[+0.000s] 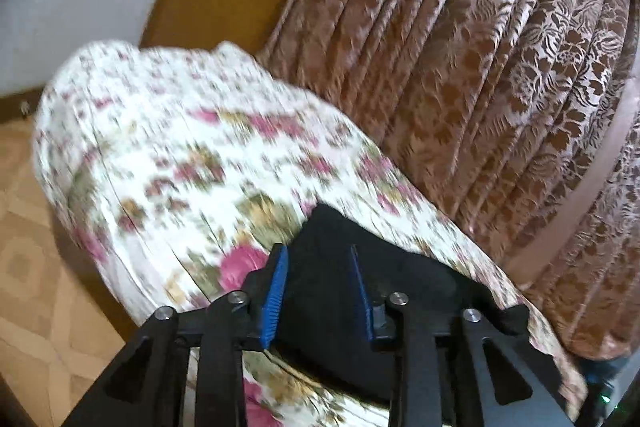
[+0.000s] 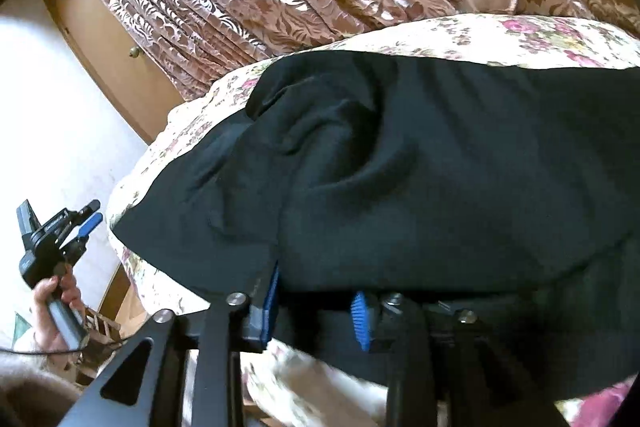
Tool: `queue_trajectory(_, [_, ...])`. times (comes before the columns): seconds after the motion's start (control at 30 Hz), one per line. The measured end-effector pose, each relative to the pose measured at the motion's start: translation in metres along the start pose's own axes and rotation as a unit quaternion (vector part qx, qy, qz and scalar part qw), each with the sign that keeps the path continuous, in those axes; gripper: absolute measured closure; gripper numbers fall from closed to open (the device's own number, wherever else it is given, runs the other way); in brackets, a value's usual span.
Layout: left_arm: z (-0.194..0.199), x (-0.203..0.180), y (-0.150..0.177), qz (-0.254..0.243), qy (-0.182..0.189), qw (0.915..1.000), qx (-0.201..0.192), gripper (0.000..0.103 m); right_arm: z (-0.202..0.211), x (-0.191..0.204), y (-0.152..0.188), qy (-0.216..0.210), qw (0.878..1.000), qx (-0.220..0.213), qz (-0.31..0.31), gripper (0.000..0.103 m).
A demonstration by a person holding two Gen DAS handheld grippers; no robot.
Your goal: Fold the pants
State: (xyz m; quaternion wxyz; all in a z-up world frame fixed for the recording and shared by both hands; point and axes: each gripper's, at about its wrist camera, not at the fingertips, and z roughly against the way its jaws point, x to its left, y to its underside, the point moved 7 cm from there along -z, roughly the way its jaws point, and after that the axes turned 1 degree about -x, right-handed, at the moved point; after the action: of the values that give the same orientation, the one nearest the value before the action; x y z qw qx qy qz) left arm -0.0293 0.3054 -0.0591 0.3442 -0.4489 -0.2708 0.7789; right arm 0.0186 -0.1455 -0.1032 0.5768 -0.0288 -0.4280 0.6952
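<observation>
Black pants lie on the floral bedspread, long axis running left-right across the right wrist view. Right gripper sits at their near hem, jaws parted, apparently gripping nothing. Left gripper, open and empty, is held off left, farther away.
</observation>
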Motion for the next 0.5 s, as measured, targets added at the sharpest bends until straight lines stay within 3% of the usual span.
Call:
queue_trajectory(0.1, [-0.001,-0.012,0.002,-0.017,0.011,0.9998,-0.001,0.06,0.021,-0.016,0.005,0.003,1.0,-0.007,-0.008,0.067])
queue_trajectory(0.17, [-0.01,-0.035,0.013,-0.04,0.041,0.9981,0.022,0.052,0.035,-0.028,0.006,0.014,1.0,-0.017,-0.014,0.067])
queue_trajectory(0.23, [-0.022,-0.062,0.028,-0.066,0.07,0.9942,0.049,0.05,0.052,-0.046,0.005,0.033,0.998,-0.035,-0.027,0.067])
queue_trajectory(0.33, [-0.045,-0.109,0.054,-0.108,0.113,0.9827,0.099,0.047,0.075,-0.083,0.003,0.065,0.993,-0.059,-0.073,0.067])
queue_trajectory(0.5, [-0.085,-0.18,0.098,-0.146,0.164,0.9599,0.175,0.047,0.113,-0.145,-0.009,0.11,0.973,-0.119,-0.162,0.067])
